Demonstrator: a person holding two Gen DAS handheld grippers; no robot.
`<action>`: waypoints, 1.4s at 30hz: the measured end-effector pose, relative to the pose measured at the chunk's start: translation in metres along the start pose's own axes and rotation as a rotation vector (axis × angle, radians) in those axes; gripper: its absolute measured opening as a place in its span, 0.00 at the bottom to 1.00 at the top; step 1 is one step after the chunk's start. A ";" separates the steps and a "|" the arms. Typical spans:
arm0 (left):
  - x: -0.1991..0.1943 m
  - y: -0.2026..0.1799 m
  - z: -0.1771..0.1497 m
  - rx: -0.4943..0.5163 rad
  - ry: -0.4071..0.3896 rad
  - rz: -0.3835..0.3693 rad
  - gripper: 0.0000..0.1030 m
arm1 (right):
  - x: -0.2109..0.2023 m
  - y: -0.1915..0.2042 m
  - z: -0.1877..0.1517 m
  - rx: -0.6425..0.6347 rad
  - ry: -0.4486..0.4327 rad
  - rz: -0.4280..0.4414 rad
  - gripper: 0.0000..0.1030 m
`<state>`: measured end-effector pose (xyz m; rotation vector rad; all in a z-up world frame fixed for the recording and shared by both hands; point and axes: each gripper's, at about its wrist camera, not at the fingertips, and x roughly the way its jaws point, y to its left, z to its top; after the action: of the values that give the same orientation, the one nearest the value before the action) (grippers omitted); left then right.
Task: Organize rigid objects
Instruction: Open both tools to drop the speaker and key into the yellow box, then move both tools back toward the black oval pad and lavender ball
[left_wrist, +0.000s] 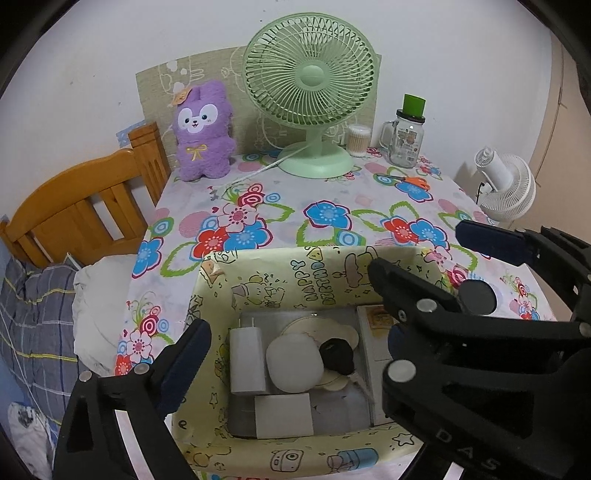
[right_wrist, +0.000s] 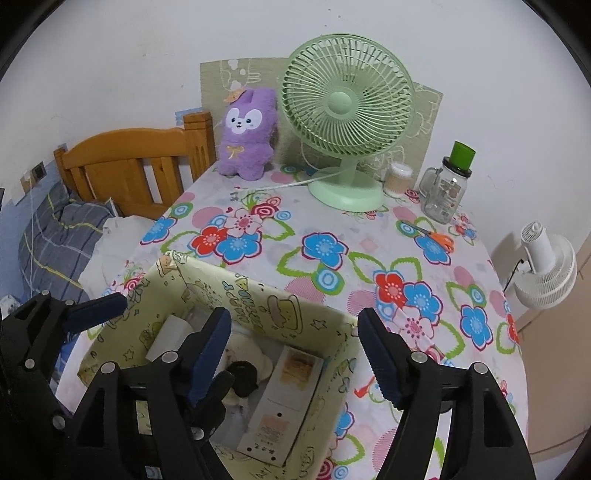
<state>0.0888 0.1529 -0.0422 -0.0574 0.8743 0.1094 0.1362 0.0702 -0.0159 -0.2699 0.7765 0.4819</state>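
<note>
Left wrist view: left tongs (left_wrist: 328, 291) wide open over yellow box (left_wrist: 280, 280), holding nothing. Right tongs (right_wrist: 293, 347) open too, empty, above same box on flowery surface (right_wrist: 332, 229).

yellow cartoon-print box (left_wrist: 303, 284) | open-topped, on table | holds white charger (left_wrist: 246, 360), black key fob (left_wrist: 338, 354)

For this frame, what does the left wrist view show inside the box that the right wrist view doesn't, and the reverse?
Only the left wrist view: the white charger plug, the rounded white case and the flat white block, all unobstructed.

Only the right wrist view: the long printed carton lengthwise, plus the wall socket behind the bed.

Both: the yellow box, the black item, green fan, purple plush, scissors, and both grippers open above the box.
</note>
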 end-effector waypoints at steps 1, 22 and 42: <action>0.000 -0.002 0.000 0.001 0.000 -0.002 0.95 | -0.002 -0.002 -0.001 0.005 -0.001 0.000 0.73; -0.024 -0.043 0.003 0.028 -0.045 -0.017 0.95 | -0.036 -0.039 -0.016 0.057 -0.036 -0.005 0.74; -0.048 -0.094 0.006 0.072 -0.071 -0.060 0.95 | -0.072 -0.081 -0.031 0.113 -0.069 -0.018 0.75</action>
<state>0.0744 0.0571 -0.0012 -0.0125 0.8040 0.0240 0.1153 -0.0345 0.0196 -0.1547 0.7308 0.4268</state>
